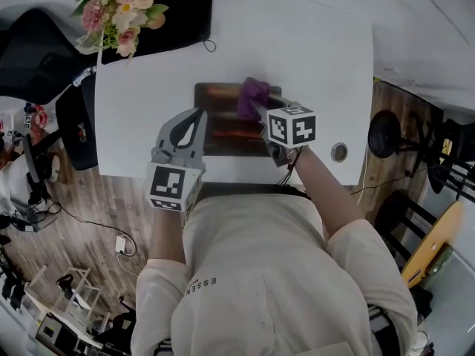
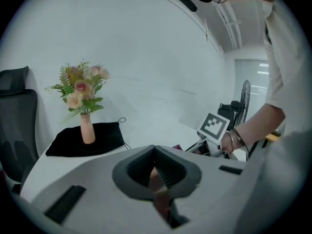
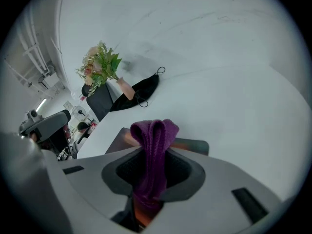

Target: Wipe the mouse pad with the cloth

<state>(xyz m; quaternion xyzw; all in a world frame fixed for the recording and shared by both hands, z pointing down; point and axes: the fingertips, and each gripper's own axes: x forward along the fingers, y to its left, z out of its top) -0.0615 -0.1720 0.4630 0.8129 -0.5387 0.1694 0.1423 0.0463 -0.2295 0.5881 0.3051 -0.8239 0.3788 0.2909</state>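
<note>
Head view: the right gripper point(image 1: 260, 116) is holding the purple cloth point(image 1: 252, 97) over the far part of the mouse pad point(image 1: 223, 121), mid-table point(image 1: 148, 87); the left gripper point(image 1: 194, 121) is sitting over the pad's left edge.

Left gripper view: its 2 jaws are pressing together with nothing between them.

Right gripper view: the jaws are pinching the folded cloth point(image 3: 153, 150).

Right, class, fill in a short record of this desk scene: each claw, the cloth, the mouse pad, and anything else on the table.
mouse pad: dark, flat on white table
left claw: shut, nothing gripped, at mouse pad's left edge
right claw: shut on purple cloth, over mouse pad
also there: flowers in a vase, far left corner
</note>
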